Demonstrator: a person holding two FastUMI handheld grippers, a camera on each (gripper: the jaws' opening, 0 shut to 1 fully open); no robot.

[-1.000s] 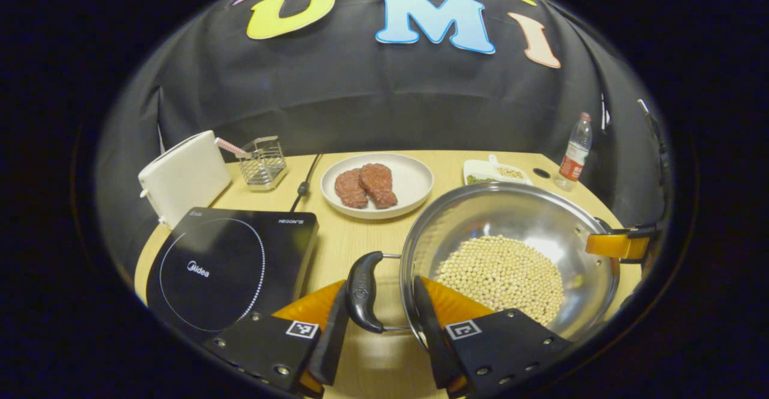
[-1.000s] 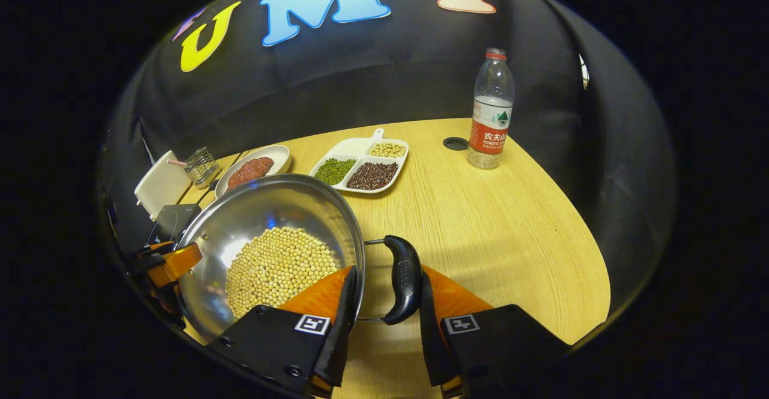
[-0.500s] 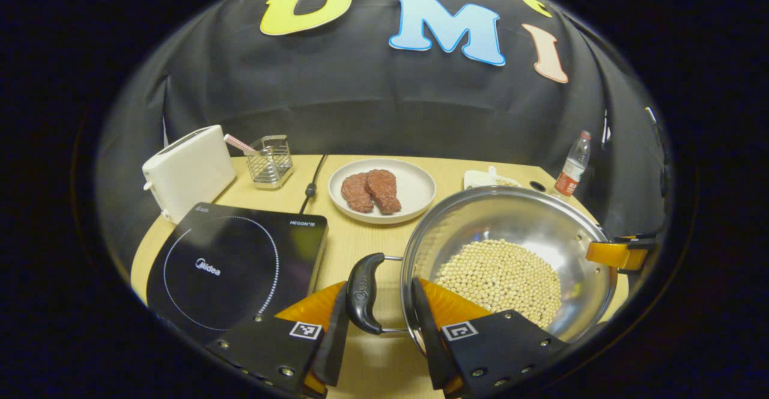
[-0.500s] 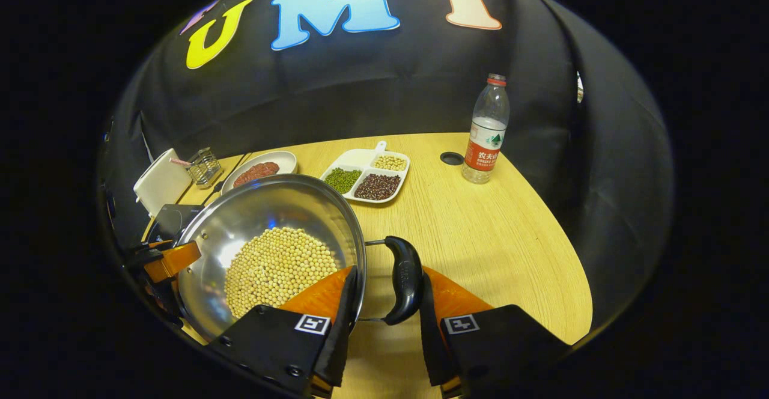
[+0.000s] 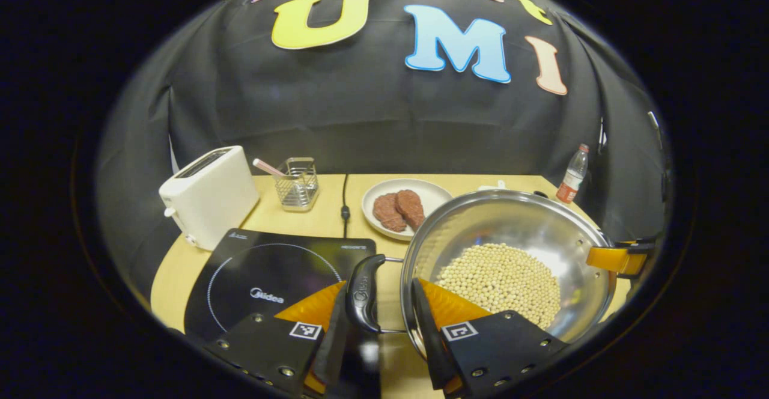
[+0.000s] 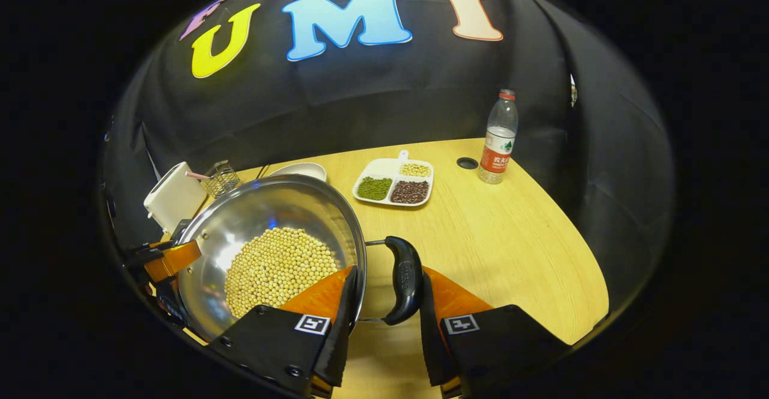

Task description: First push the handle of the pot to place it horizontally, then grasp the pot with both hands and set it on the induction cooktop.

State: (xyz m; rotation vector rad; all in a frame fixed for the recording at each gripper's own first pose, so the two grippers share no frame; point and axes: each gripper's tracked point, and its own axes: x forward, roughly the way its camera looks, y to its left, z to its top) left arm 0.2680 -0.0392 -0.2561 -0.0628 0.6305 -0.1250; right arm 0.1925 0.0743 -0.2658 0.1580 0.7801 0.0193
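Carrying the pot (image 5: 510, 255) toward the induction cooktop (image 5: 270, 279) is the step in hand, judging from the two-sided grasp. The left tongs (image 5: 375, 321) straddle the pot's left loop handle (image 5: 362, 294), and the right tongs (image 6: 384, 303) straddle the right loop handle (image 6: 405, 279). In each case the jaws stand narrowly parted around the handle and rim; whether both fingers press firmly cannot be told. The pot holds a bed of pale beans (image 6: 279, 267) and appears raised off the counter (image 6: 510, 237), just beside the cooktop's right edge.

The next move calls for a level sideways transfer until the pot base sits over the cooktop's ring marking (image 5: 264, 267), then an even lowering with both tongs together; any tilt risks spilling beans.

Open room: the cooktop surface is bare. Obstacles around it are the toaster (image 5: 207, 197) at its far left, the wire basket (image 5: 297, 182) and power cord (image 5: 344, 207) behind, and the meat plate (image 5: 402, 207) near the pot's far rim.
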